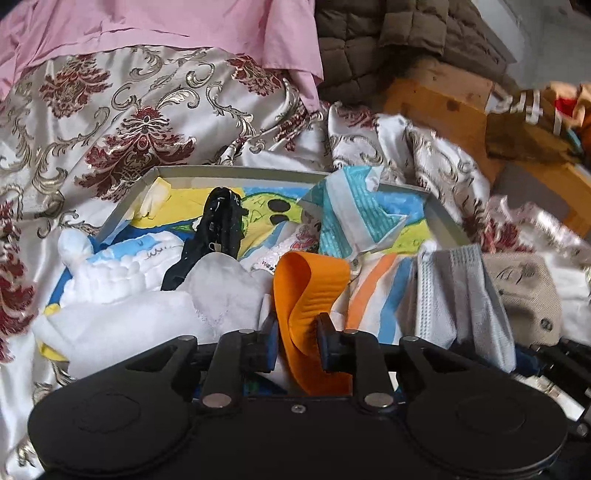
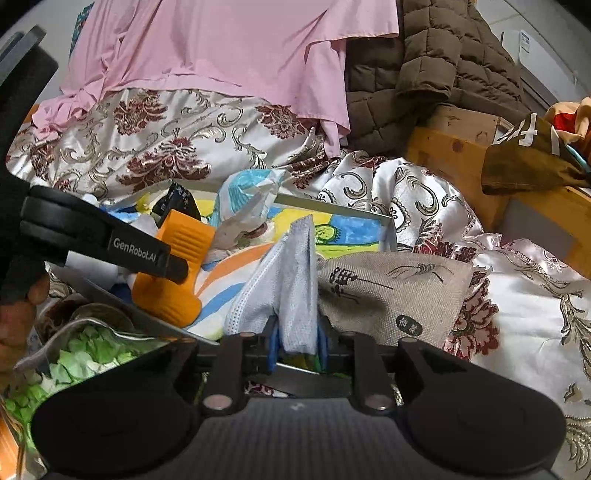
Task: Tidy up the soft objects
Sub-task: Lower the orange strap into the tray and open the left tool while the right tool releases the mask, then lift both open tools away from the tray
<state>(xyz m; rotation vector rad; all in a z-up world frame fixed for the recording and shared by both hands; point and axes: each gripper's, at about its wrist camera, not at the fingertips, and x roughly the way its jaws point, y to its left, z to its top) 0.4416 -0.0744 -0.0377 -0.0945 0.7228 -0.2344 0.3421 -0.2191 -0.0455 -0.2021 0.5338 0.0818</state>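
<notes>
A bed is carrying everything here, its brocade bedspread lying under a pink sheet and a brown quilted jacket, both running off the top of each view. A shallow grey tray is sitting on the bedspread, its painted bottom mostly hidden under the soft things piled in it.

The left tool is standing with its jaws narrowly parted around an orange ribbed strap; whether the pads are pressing on it is hard to tell. The right tool is holding its jaws narrowly around a folded grey face mask, which is standing up over the tray's near edge; the pads are lying against its sides.

Only the right view is showing the left tool's arm with "GenRobot.AI" printed on it, a metal dish of green pieces at lower left, and part of a hand at the edge. A beige cloth pouch is lying just right of the mask, bearing brush calligraphy too small to read. Only the left view is showing white socks and a black object, blurred and unidentifiable, inside the tray
</notes>
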